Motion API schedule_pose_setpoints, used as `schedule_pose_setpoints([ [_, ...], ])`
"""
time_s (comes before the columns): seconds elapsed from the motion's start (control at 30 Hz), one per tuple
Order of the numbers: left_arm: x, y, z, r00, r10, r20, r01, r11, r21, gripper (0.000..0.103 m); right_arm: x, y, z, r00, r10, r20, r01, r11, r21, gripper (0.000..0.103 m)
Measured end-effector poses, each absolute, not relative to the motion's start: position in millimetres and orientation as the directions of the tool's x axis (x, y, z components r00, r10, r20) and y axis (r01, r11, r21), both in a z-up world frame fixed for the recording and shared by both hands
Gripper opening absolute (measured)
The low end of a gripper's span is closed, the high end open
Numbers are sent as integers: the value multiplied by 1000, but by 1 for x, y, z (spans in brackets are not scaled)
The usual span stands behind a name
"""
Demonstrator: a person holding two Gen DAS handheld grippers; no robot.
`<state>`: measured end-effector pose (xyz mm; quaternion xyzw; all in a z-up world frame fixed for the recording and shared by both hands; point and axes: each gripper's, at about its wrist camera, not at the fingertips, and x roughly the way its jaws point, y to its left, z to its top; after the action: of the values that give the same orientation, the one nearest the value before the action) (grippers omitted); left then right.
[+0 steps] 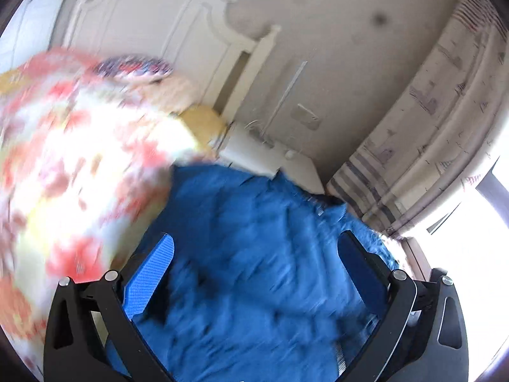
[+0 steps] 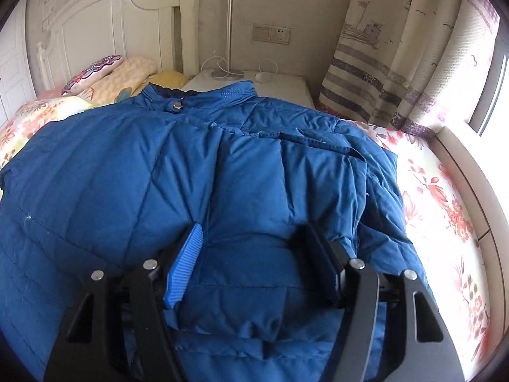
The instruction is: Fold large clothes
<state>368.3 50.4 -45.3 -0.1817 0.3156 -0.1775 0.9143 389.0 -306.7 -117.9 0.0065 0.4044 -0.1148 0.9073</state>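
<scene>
A blue quilted jacket (image 2: 197, 172) lies spread on the bed with its collar and snap button (image 2: 177, 105) at the far end; one sleeve is folded across its body. My right gripper (image 2: 254, 238) is open, its jaws wide apart astride a fold of the sleeve, pads low against the fabric. In the left wrist view, which is motion-blurred, the jacket (image 1: 254, 254) fills the lower middle. My left gripper (image 1: 256, 248) is open above it, holding nothing.
The floral bedsheet (image 2: 439, 210) shows right of the jacket and in the left wrist view (image 1: 70, 165). Pillows (image 2: 127, 76) lie at the white headboard (image 2: 105, 22). A white nightstand (image 2: 280, 87) with a lamp and a patterned curtain (image 2: 381, 63) stand beyond.
</scene>
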Motion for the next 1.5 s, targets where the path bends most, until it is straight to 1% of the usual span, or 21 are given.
schedule_pose_setpoints([
  [0.07, 395, 24, -37, 717, -398, -572, 217, 908, -359, 99, 388, -309, -118, 650, -199, -734, 214, 974, -74, 66],
  [0.13, 420, 4, -49, 690, -363, -626, 213, 928, -305, 99, 390, -312, -118, 651, -195, -734, 216, 974, -67, 67],
  [0.2, 445, -14, -86, 593, -344, -728, 205, 939, -277, 99, 389, -312, -116, 653, -190, -733, 216, 975, -61, 67],
  [0.23, 451, -25, -113, 560, -283, -779, 199, 958, -205, 99, 389, -312, -116, 654, -188, -733, 215, 975, -58, 67],
  [0.3, 439, -42, -127, 645, -194, -739, 253, 967, -33, 99, 389, -313, -116, 657, -179, -732, 209, 976, -51, 67],
  [0.33, 436, -45, -126, 651, -172, -739, 247, 969, -8, 99, 388, -314, -116, 658, -175, -732, 210, 977, -44, 67],
  [0.4, 438, -43, -115, 636, -173, -752, 229, 973, -30, 99, 388, -315, -116, 660, -168, -733, 209, 977, -36, 68],
  [0.5, 432, -43, -80, 677, -278, -681, 254, 957, -138, 99, 388, -314, -116, 659, -170, -733, 209, 977, -39, 68],
  [0.6, 438, -75, -59, 672, -335, -661, 318, 936, -151, 99, 388, -315, -115, 659, -174, -732, 210, 977, -44, 68],
  [0.7, 459, -125, -73, 612, -319, -724, 356, 928, -107, 99, 388, -315, -116, 661, -169, -731, 209, 977, -36, 68],
  [0.77, 467, -158, -107, 545, -269, -794, 383, 923, -50, 99, 388, -315, -116, 662, -166, -731, 209, 977, -32, 68],
  [0.8, 468, -169, -123, 559, -207, -803, 381, 924, 28, 99, 388, -315, -116, 664, -164, -730, 209, 978, -30, 68],
  [0.83, 464, -175, -127, 605, -188, -774, 382, 921, 75, 99, 387, -316, -115, 667, -158, -728, 206, 978, -23, 68],
  [0.93, 466, -168, -122, 568, -203, -797, 381, 924, 36, 99, 389, -315, -116, 667, -149, -730, 205, 979, -13, 69],
  [1.0, 467, -148, -108, 578, -242, -779, 366, 931, -17, 99, 389, -315, -116, 669, -143, -730, 205, 979, -4, 69],
  [1.1, 474, -90, -86, 663, -194, -723, 231, 972, -50, 99, 388, -316, -116, 674, -129, -728, 204, 979, 15, 70],
  [1.2, 492, -39, -104, 604, -167, -779, 118, 986, -120, 99, 388, -316, -116, 674, -128, -727, 204, 979, 16, 70],
  [1.23, 498, -30, -122, 563, -171, -809, 131, 985, -116, 99, 388, -315, -116, 674, -128, -727, 203, 979, 16, 70],
  [1.33, 492, -31, -125, 581, -188, -792, 176, 979, -104, 99, 388, -315, -116, 675, -124, -727, 198, 980, 17, 70],
  [1.43, 479, -37, -115, 609, -118, -784, 150, 988, -32, 99, 387, -316, -116, 677, -118, -726, 198, 980, 26, 70],
  [1.5, 445, -49, -102, 634, -178, -753, 227, 973, -39, 99, 387, -316, -116, 677, -117, -727, 199, 980, 28, 70],
])
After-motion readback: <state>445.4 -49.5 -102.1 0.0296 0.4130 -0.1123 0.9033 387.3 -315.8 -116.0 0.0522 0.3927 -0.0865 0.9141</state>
